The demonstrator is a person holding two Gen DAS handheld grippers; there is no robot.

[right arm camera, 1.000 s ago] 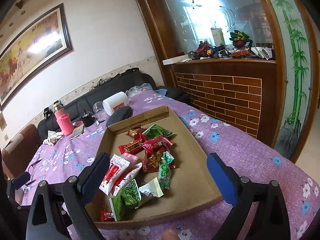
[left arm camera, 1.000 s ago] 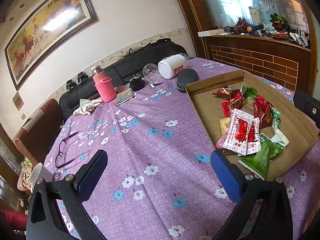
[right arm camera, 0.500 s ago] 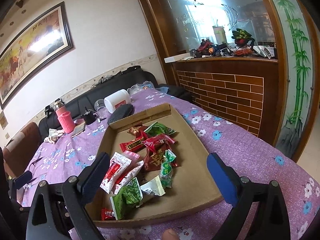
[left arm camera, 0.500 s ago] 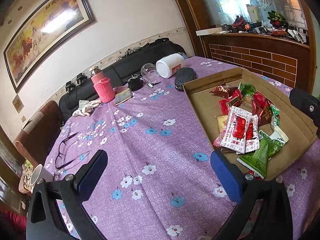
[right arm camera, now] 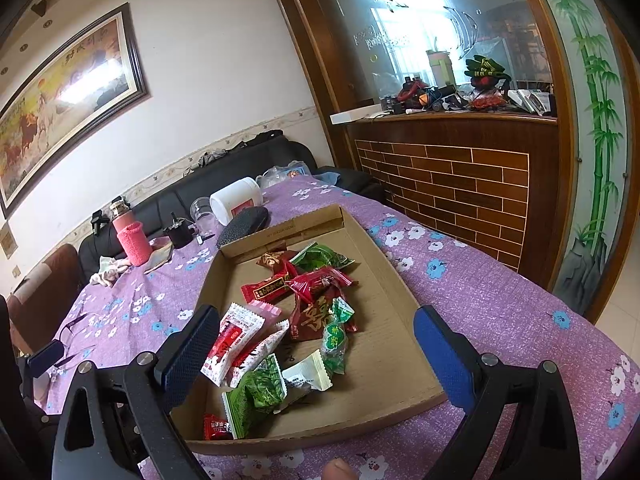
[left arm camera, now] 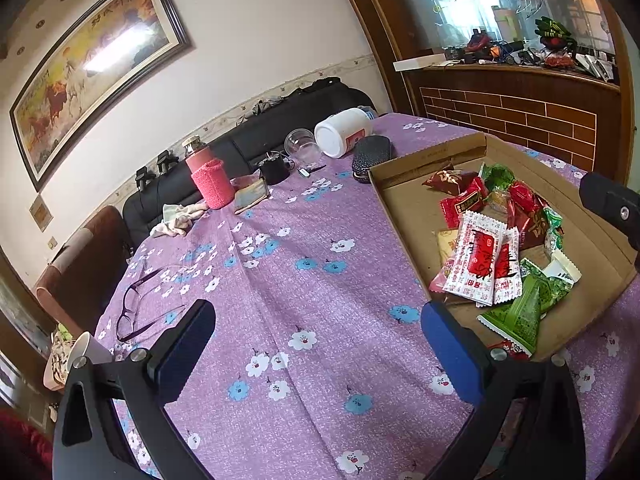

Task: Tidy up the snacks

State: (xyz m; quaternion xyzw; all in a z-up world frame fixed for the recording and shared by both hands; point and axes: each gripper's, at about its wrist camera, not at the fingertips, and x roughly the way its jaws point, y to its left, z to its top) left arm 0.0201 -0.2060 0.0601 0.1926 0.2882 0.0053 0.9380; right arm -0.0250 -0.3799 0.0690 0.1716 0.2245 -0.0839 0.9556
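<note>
Right wrist view: right gripper (right arm camera: 316, 344), jaws spread wide and holding nothing, hovers over the near end of a shallow cardboard tray (right arm camera: 404, 300), whose long axis runs away toward the sofa. Loose snack packets (right arm camera: 316, 312), crinkled foil and plastic in red, green and white, lie heaped inside. Left gripper (left arm camera: 316, 344), likewise wide apart and empty, hangs above the purple flowered tablecloth (left arm camera: 280, 280), left of the tray.

Red, green and white snack wrappers (right arm camera: 298, 320) are lying in the brown cardboard tray (right arm camera: 384, 280); beside it, purple tablecloth (left arm camera: 288, 272) is showing white-and-blue, seemingly floral, print.
</note>
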